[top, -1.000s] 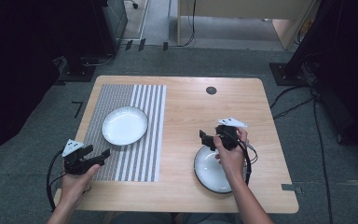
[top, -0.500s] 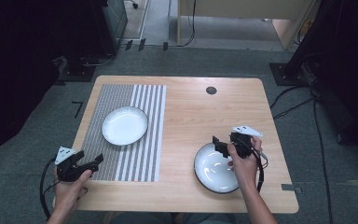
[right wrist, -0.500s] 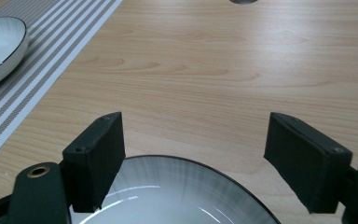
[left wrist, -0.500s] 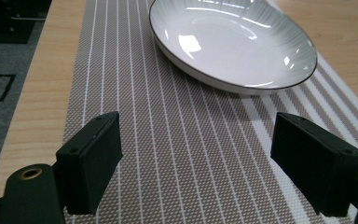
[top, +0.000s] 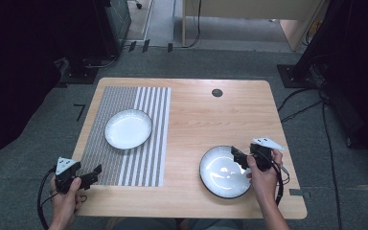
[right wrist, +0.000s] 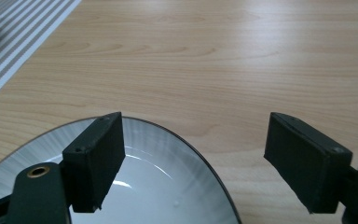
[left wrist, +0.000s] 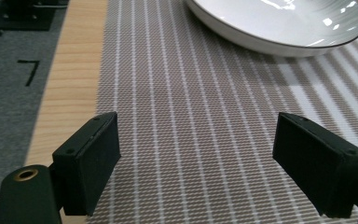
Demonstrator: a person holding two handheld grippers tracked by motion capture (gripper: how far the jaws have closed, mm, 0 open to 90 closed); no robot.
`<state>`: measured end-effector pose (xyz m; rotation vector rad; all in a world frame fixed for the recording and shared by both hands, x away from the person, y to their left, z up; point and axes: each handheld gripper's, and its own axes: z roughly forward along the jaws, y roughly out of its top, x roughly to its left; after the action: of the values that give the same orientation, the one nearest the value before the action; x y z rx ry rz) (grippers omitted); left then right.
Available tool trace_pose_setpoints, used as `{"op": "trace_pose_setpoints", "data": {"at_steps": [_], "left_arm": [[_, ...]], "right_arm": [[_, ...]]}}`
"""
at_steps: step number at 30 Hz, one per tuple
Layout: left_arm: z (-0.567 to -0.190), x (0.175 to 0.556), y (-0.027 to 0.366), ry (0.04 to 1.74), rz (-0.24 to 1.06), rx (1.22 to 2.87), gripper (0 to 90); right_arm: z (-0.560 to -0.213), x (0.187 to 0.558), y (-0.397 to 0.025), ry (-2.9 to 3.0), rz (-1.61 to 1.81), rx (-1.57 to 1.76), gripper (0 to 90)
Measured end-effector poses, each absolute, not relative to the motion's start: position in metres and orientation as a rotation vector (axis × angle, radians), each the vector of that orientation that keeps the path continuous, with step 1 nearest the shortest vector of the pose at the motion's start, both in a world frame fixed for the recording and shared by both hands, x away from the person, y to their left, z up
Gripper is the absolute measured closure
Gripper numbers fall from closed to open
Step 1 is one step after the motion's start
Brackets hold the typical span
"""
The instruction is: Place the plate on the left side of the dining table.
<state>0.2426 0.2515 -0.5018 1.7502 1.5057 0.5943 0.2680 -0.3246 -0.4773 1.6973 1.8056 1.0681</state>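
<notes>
A white plate with a dark rim lies on the striped grey placemat at the table's left; its near edge shows at the top of the left gripper view. A second plate, grey toward its rim, rests on bare wood at the front right. My left gripper hangs open over the placemat's front left corner, nothing between its jaws. My right gripper is open at the second plate's right rim, one jaw over the plate and one over the wood.
The wooden table has a small dark round hole near its far edge. Cables and dark equipment stands lie on the grey floor around it. Bare wood stretches between the two plates.
Both hands have drawn back toward the table's front edge. The right gripper slid from the plate's far side to its right rim, and the left moved left and nearer.
</notes>
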Motion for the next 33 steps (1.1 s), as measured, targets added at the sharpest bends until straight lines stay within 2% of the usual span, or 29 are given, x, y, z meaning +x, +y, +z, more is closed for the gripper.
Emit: {"op": "trace_pose_setpoints", "data": {"at_steps": [12, 33], "left_arm": [[-0.506, 0.245, 0.269, 1.537, 0.664, 1.76, 14.8], [-0.509, 0.249, 0.284, 1.599, 0.668, 1.765, 14.9]], "right_arm": [[-0.484, 0.249, -0.355, 1.736, 1.053, 1.758, 20.5], [-0.494, 0.212, -0.417, 1.622, 0.949, 1.823, 20.6]]}}
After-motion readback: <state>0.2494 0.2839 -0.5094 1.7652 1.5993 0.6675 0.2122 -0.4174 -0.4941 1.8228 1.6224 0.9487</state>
